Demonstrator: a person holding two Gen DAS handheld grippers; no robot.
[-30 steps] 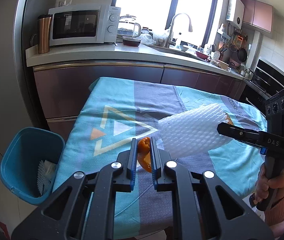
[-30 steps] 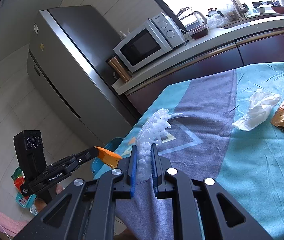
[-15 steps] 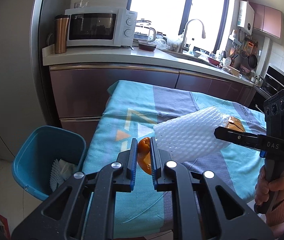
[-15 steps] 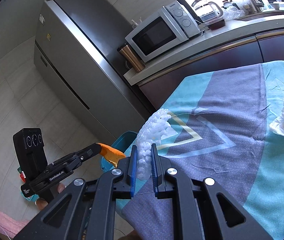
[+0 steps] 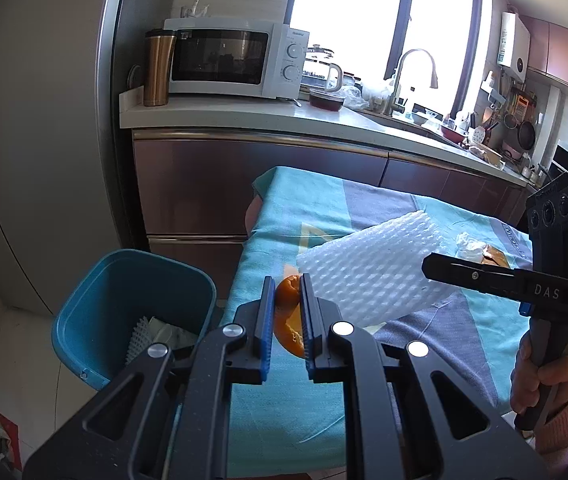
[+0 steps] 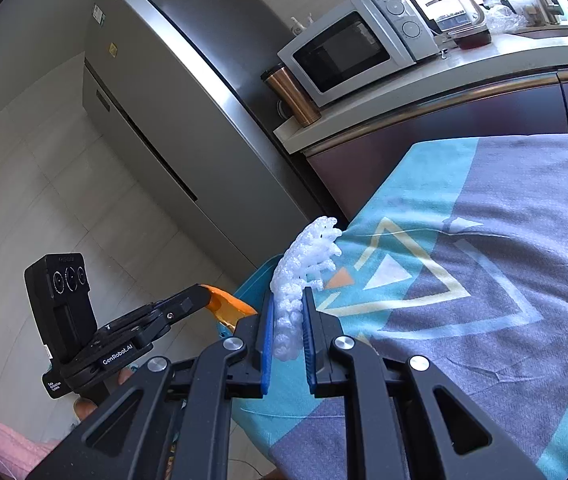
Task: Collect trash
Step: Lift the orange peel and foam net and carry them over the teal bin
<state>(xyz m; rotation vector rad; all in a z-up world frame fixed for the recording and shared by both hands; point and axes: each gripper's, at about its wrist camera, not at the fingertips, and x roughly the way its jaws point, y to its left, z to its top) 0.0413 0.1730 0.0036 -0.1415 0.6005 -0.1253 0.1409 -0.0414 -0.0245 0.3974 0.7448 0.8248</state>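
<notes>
The left hand-held gripper (image 5: pixel 285 312) is clamped on a piece of orange peel (image 5: pixel 288 320), held in the air at the near corner of the worktop (image 5: pixel 284 408), just beside the blue bin (image 5: pixel 84 320). Most of the peel is hidden between the 2 blue-padded fingers; only its curled top and a lower flap show. In the right wrist view the same peel (image 6: pixel 228 304) sticks out past the black fingers, its gripped end covered.

The right hand-held gripper (image 6: pixel 287 320) is closed on a white foam net sleeve (image 6: pixel 303 264), seen edge-on there, so its width cannot be read. The left wrist view shows the sleeve (image 5: pixel 371 272) broadside, raised above the teal and grey tablecloth (image 5: pixel 423 328), with its far end hidden behind that gripper's finger.

The bin stands on the floor against the worktop's left end. Inside it, a second white net (image 5: pixel 138 340) and some pale crumpled material are only partly visible, cut off by the left gripper's body.

Further along the worktop, a crumpled white tissue (image 5: pixel 468 245) and a brown wrapper (image 5: pixel 493 258) lie touching; the wrapper is largely covered by the right gripper, and its print cannot be made out.
</notes>
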